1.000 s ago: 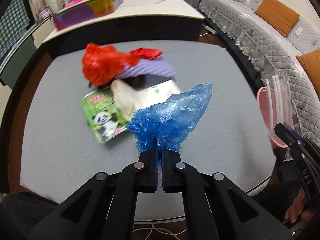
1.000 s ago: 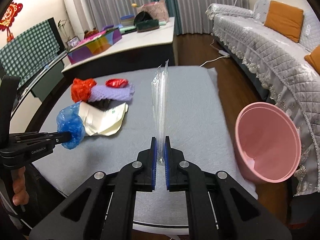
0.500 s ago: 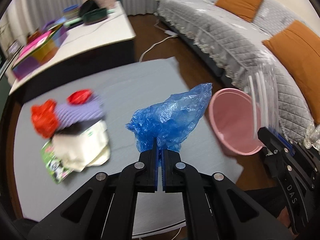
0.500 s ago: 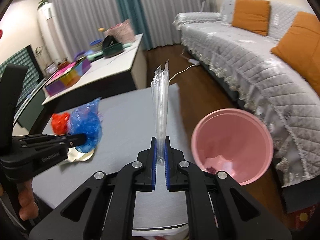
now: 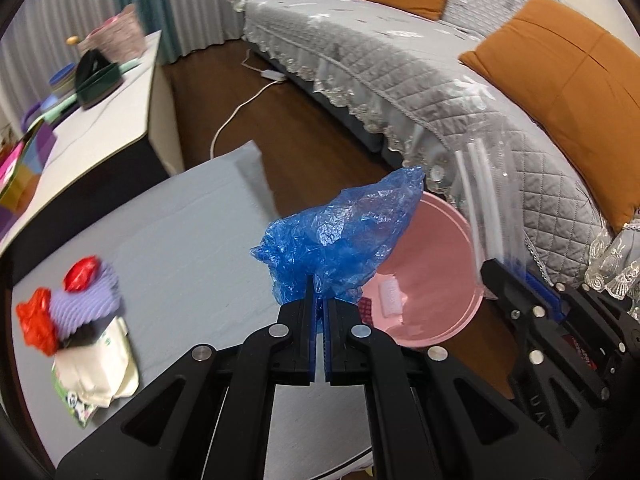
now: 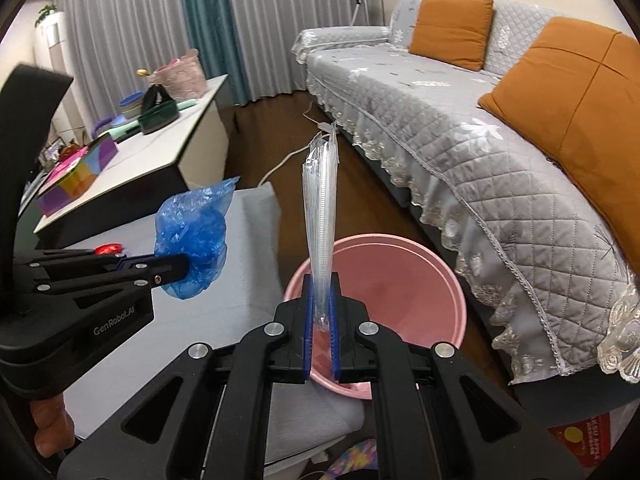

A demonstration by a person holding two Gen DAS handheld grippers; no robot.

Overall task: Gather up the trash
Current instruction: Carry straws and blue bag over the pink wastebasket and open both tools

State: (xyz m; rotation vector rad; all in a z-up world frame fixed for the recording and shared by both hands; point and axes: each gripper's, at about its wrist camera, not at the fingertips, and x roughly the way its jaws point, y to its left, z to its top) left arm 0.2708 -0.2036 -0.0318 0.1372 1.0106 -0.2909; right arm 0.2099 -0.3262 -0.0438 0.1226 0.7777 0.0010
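Note:
My left gripper [image 5: 319, 305] is shut on a crumpled blue plastic bag [image 5: 344, 240] and holds it in the air over the grey table's right edge, beside the pink bin [image 5: 432, 280]. The bag also shows in the right wrist view [image 6: 194, 236], left of the bin [image 6: 400, 280]. My right gripper [image 6: 321, 312] is shut on a clear plastic sleeve of straws [image 6: 320, 208], upright above the bin's near rim. The sleeve shows in the left wrist view [image 5: 484, 200]. The bin holds a white scrap [image 5: 390, 298].
More trash lies on the grey table [image 5: 192, 240] at the left: red plastic [image 5: 36, 320], a purple ridged piece [image 5: 86, 300], a cream wrapper [image 5: 96, 364]. A grey quilted sofa [image 6: 480, 140] with orange cushions stands right. A white counter [image 6: 168, 148] stands behind.
Both grippers have swung right from the table toward the pink bin. The blue bag now hangs at the bin's edge and the straw sleeve stands over the bin. Both stay shut.

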